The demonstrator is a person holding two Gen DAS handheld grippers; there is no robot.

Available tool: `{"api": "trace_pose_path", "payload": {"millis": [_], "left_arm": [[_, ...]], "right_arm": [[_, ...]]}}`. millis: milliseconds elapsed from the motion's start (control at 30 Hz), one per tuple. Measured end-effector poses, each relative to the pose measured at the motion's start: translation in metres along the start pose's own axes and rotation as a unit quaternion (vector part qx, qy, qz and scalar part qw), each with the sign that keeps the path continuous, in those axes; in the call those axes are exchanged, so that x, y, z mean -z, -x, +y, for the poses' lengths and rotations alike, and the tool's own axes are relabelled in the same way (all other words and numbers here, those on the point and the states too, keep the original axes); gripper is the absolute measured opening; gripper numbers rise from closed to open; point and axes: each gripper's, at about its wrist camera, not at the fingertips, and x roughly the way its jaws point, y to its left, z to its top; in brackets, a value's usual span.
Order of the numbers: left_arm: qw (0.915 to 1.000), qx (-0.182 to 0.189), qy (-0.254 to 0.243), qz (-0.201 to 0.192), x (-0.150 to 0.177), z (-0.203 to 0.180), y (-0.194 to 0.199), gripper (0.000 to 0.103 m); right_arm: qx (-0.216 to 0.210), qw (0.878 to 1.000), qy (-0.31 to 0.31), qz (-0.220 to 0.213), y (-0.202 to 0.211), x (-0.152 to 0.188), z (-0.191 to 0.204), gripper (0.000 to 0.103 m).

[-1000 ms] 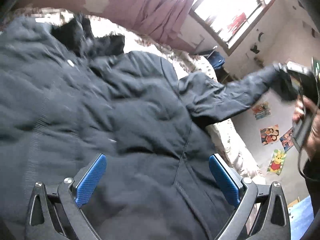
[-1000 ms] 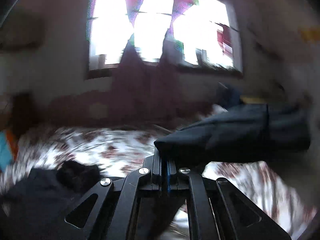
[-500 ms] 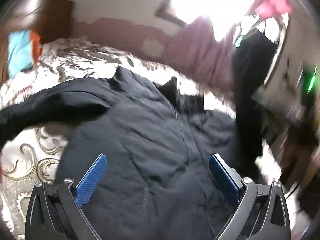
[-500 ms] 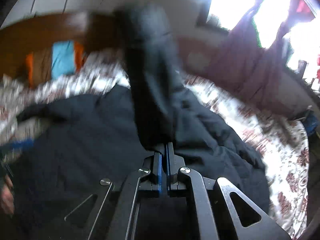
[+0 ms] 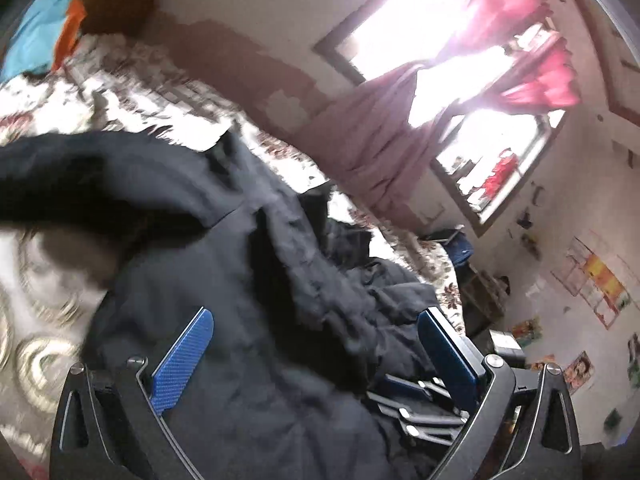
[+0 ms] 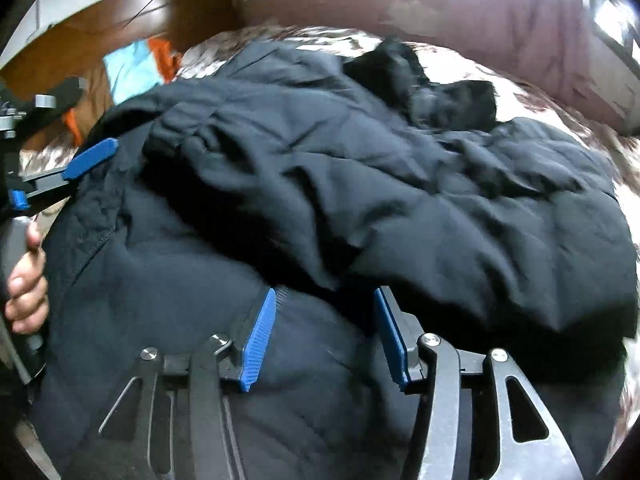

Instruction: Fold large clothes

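The right claw [image 6: 324,332] stands released, its blue pads apart, with the folded-over sleeve [image 6: 360,184] of the dark jacket [image 6: 160,300] lying just beyond its tips and the jacket's body beneath them. The left claw [image 5: 316,344] is also spread wide, grasping nothing, and hangs over the jacket's lower part; in the right wrist view it shows at the left edge, one blue pad above the jacket's side and the person's hand [image 6: 26,280] on its handle.

The jacket is navy, quilted and puffy, spread on a bed [image 6: 560,100] with a floral cover. Its sleeve is laid across the chest in creased folds, and a black fur-trimmed hood [image 6: 432,88] lies bunched at the far end.

Half a second ago the right claw was clenched on the sleeve and carrying it raised over the jacket; now the sleeve rests on the jacket and the pads have parted. The left claw was released then too.
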Motion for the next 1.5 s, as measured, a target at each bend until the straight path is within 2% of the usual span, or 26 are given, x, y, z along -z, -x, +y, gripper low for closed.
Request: {"api": "trace_pose_path", "payload": {"millis": [67,133,167,233,300,333,400,467,533,600,667,767,867,1067,1133,1200,1267,1300,1333,1367,1400,1467,1500], "left_arm": [[0.9996,-0.001,-0.022,0.018,-0.001,-0.013,-0.011,0.103],[0.9976,-0.027,-0.042,0.049,0.000,-0.023,-0.034,0.101],[0.9963,-0.043,-0.045,0.059,0.001,-0.025,-0.041,0.096],[0.9919,-0.087,-0.049,0.078,0.002,-0.026,-0.057,0.082],[0.9906,-0.100,-0.045,0.082,0.002,-0.023,-0.060,0.058],[0.9907,-0.103,-0.040,0.079,0.001,-0.021,-0.060,0.050],[0.9925,-0.098,-0.017,0.072,-0.002,-0.013,-0.058,0.010],[0.9956,-0.077,-0.007,0.054,-0.002,-0.010,-0.049,0.007],[0.9955,-0.083,-0.044,0.016,-0.004,-0.025,-0.034,0.006],[0.9904,-0.108,-0.084,-0.014,-0.006,-0.040,-0.021,0.006],[0.9852,-0.135,-0.102,-0.023,-0.008,-0.048,-0.013,0.006],[0.9813,-0.164,-0.100,0.012,-0.006,-0.039,-0.017,0.006],[0.9799,-0.175,-0.092,0.028,-0.002,-0.025,-0.021,0.006],[0.9891,-0.127,-0.054,0.050,-0.004,-0.009,-0.028,0.009],[0.9910,-0.117,-0.040,0.052,-0.001,-0.007,-0.027,0.015],[0.9923,-0.107,-0.024,0.057,0.001,-0.006,-0.025,0.035],[0.9947,-0.089,-0.007,0.050,0.003,-0.005,-0.016,0.043],[0.9963,-0.075,0.001,0.044,0.002,-0.004,-0.011,0.059],[0.9976,-0.060,0.007,0.035,0.001,-0.004,-0.005,0.069],[0.9990,-0.039,0.017,0.015,-0.001,-0.002,0.005,0.083],[0.9994,-0.024,0.025,-0.004,-0.003,-0.001,0.014,0.090],[0.9977,0.002,0.048,-0.048,-0.011,0.007,0.038,0.098],[0.9965,0.004,0.057,-0.061,-0.014,0.011,0.046,0.099]], "right_arm": [[0.004,1.000,-0.017,-0.005,0.002,0.006,-0.009,0.046],[0.008,0.999,-0.041,-0.009,0.009,0.011,-0.021,0.046],[0.011,0.999,-0.050,-0.012,0.014,0.016,-0.025,0.046],[0.026,0.998,-0.057,-0.020,0.023,0.026,-0.031,0.046],[0.046,0.997,-0.057,-0.030,0.025,0.027,-0.036,0.046],[0.055,0.996,-0.058,-0.032,0.019,0.014,-0.041,0.046],[0.075,0.994,-0.066,-0.047,0.020,0.009,-0.046,0.046],[0.085,0.992,-0.070,-0.063,0.011,-0.012,-0.050,0.046],[0.086,0.991,-0.073,-0.075,0.006,-0.029,-0.052,0.046],[0.082,0.991,-0.071,-0.081,-0.004,-0.045,-0.049,0.045],[0.072,0.993,-0.060,-0.072,-0.022,-0.058,-0.044,0.041],[0.057,0.996,-0.051,-0.039,-0.056,-0.069,-0.036,0.038],[0.060,0.997,-0.046,-0.004,-0.087,-0.065,-0.029,0.038],[0.054,0.995,-0.079,-0.022,-0.106,-0.047,-0.030,0.040],[0.060,0.995,-0.079,-0.027,-0.105,-0.045,-0.028,0.044],[0.073,0.993,-0.083,-0.032,-0.101,-0.044,-0.026,0.055],[0.085,0.992,-0.089,-0.026,-0.098,-0.044,-0.024,0.061],[0.091,0.992,-0.091,-0.017,-0.096,-0.046,-0.024,0.064],[0.095,0.991,-0.092,-0.004,-0.094,-0.050,-0.022,0.066],[0.095,0.991,-0.094,0.007,-0.091,-0.054,-0.021,0.068],[0.091,0.991,-0.095,0.010,-0.086,-0.058,-0.020,0.069],[0.083,0.992,-0.094,0.002,-0.074,-0.067,-0.014,0.072],[0.083,0.992,-0.091,-0.004,-0.067,-0.072,-0.009,0.076]]}}
